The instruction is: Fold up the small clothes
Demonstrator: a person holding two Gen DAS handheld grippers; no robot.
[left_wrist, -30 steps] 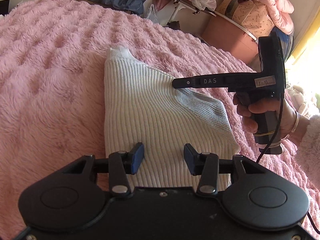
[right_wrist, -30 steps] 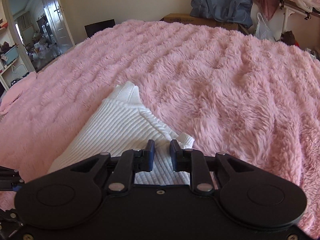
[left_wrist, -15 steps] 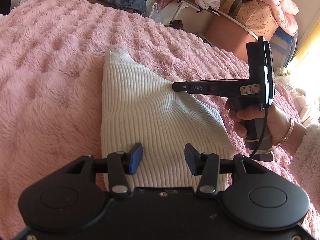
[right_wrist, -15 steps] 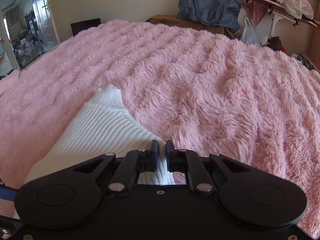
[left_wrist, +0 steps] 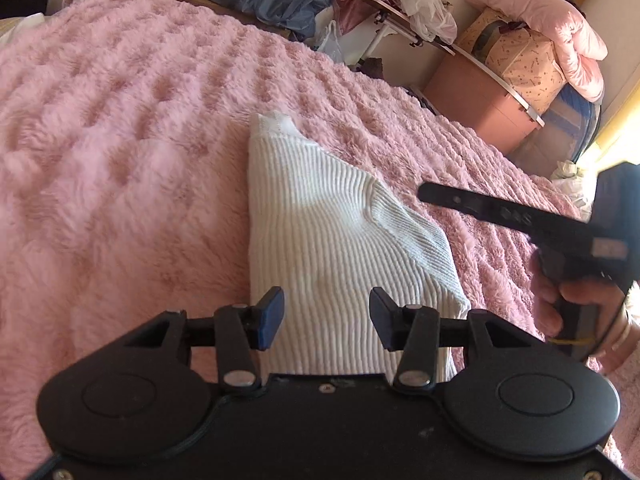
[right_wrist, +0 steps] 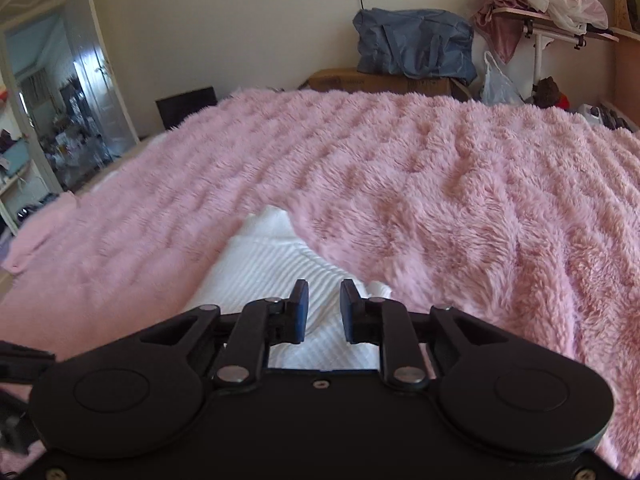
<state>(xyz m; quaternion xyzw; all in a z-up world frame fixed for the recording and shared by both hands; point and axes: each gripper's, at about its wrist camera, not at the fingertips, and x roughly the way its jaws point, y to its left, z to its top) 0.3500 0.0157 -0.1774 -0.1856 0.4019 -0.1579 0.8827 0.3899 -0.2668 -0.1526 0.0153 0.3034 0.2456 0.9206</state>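
A white ribbed knit garment (left_wrist: 328, 232) lies folded on the pink fluffy blanket (left_wrist: 120, 184), a sleeve laid slantwise across its right side. My left gripper (left_wrist: 326, 308) hovers open over the garment's near end, with nothing between its blue pads. In the left wrist view my right gripper (left_wrist: 424, 193) hangs to the right of the garment, apart from it, held by a hand (left_wrist: 568, 300). In the right wrist view the right gripper (right_wrist: 323, 300) shows a narrow gap and its jaws are opening. The garment (right_wrist: 264, 264) lies below them, not pinched.
Beyond the far edge of the bed stand a blue bag (right_wrist: 412, 46) on a cardboard box (right_wrist: 384, 80) and a folding table (left_wrist: 404, 20) piled with clothes. A brown storage box (left_wrist: 476, 96) with pink bedding on top is at the right. A doorway (right_wrist: 52, 120) opens at the left.
The right gripper has drawn back to the right, off the folded sleeve, and its jaws have parted a little. The left gripper has lifted slightly and stays open.
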